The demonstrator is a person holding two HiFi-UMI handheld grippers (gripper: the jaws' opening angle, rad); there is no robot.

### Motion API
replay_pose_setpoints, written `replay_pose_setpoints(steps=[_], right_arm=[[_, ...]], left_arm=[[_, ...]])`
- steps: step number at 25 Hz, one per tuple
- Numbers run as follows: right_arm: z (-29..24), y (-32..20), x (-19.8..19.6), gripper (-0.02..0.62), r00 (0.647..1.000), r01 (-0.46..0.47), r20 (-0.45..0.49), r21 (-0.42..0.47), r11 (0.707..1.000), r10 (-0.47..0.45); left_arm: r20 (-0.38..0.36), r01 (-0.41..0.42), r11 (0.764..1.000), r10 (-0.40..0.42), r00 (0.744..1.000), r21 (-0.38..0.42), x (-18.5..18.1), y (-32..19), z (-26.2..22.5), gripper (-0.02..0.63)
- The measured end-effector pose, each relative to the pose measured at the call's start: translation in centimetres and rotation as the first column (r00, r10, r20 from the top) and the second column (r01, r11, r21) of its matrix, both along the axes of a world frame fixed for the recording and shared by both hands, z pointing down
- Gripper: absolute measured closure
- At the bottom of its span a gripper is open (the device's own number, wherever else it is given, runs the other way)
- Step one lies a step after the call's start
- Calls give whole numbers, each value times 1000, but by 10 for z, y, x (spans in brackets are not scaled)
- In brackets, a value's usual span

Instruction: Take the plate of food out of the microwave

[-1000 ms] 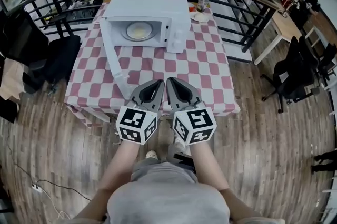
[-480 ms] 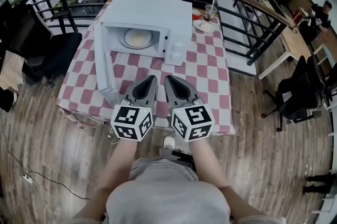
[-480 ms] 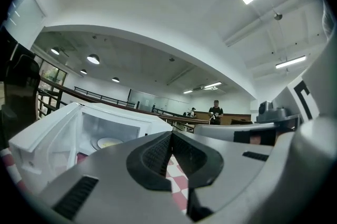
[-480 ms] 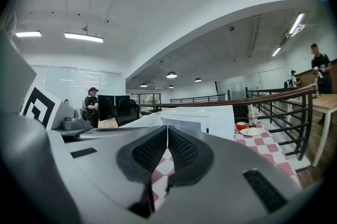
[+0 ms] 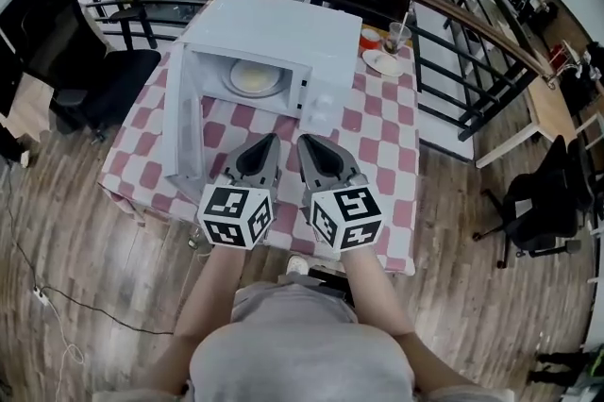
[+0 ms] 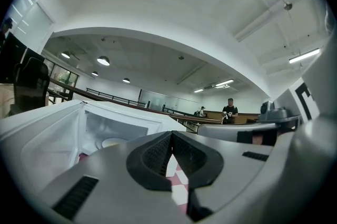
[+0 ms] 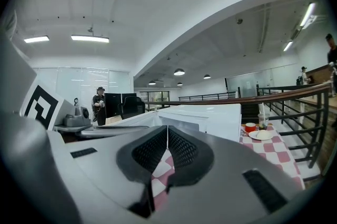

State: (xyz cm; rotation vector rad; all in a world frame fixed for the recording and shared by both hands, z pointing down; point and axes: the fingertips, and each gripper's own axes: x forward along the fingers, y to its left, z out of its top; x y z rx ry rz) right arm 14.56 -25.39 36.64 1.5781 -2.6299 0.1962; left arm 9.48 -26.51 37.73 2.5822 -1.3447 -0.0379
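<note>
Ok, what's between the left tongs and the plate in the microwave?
Only bare checked tablecloth lies between left tongs and plate, in the head view; the microwave door is swung aside.

1. Right claw (image 7: 167,129): jaws together, tips meeting, nothing between them.
2. White microwave (image 7: 210,118) stands straight beyond the tips, on a red-and-white checked worktop (image 7: 276,153).
3. Right of the microwave, on the worktop: red cup (image 7: 250,126), clear cup (image 7: 263,121) with straw, small plate (image 7: 261,135) carrying something pale.
4. Dark railing (image 7: 295,95) runs behind.
5. Person (image 7: 99,103) stands far off at left.
</note>
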Motion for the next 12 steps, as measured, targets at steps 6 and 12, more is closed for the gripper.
replay_pose_setpoints(steps=[6,12], right_arm=[[7,-23,14,568,999,51,10,-14,999,-51],[15,-34,25,568,995,100,17,-21,995,-100]], left_arm=[[-25,39,999,-40,999,-23,14,-21,7,604],[-81,46,998,-50,995,-43,23,-36,13,603]])
